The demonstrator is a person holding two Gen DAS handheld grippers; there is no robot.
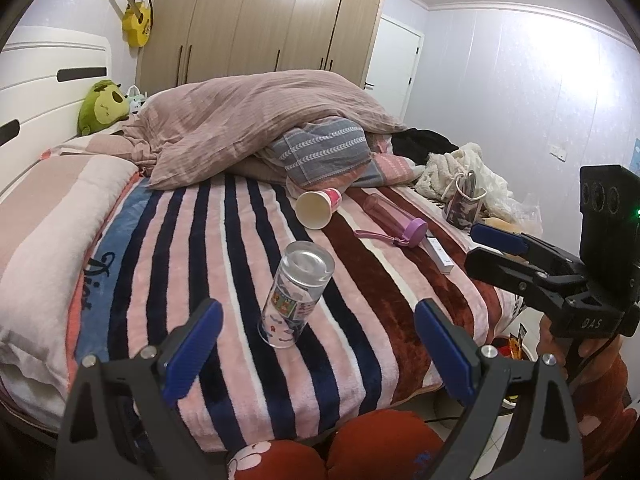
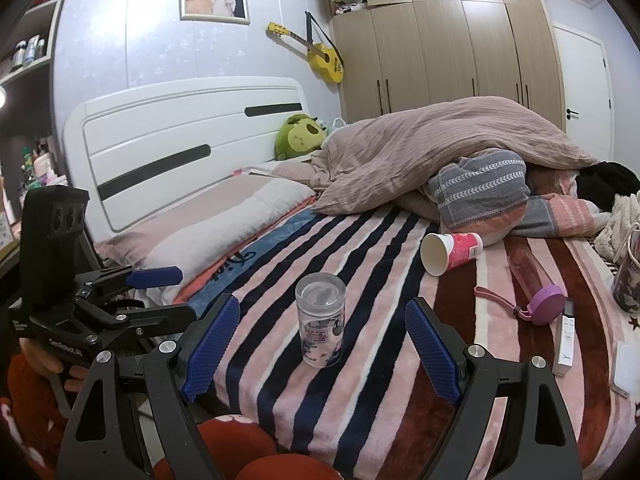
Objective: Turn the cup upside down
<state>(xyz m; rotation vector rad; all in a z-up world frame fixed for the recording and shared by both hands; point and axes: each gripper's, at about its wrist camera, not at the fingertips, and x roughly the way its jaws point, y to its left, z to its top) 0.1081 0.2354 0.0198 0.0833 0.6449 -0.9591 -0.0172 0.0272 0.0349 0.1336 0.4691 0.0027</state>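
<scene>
A clear glass cup (image 1: 294, 290) with cartoon prints stands on the striped blanket (image 1: 208, 248), its thick base facing up. It also shows in the right wrist view (image 2: 321, 320). My left gripper (image 1: 318, 330) is open and empty, just short of the cup, with the cup between and beyond its blue pads (image 1: 192, 354). My right gripper (image 2: 322, 338) is open and empty, its pads (image 2: 432, 354) on either side of the cup, not touching. Each gripper shows in the other's view: the right (image 1: 486, 248), the left (image 2: 160, 294).
A pink paper cup (image 1: 318, 206) lies on its side behind the glass. A purple-capped bottle (image 1: 394, 216) and a white box (image 1: 438, 254) lie to the right. A heaped duvet (image 1: 256, 120), clothes and a bag (image 1: 464, 196) fill the far side. The bed's edge is near me.
</scene>
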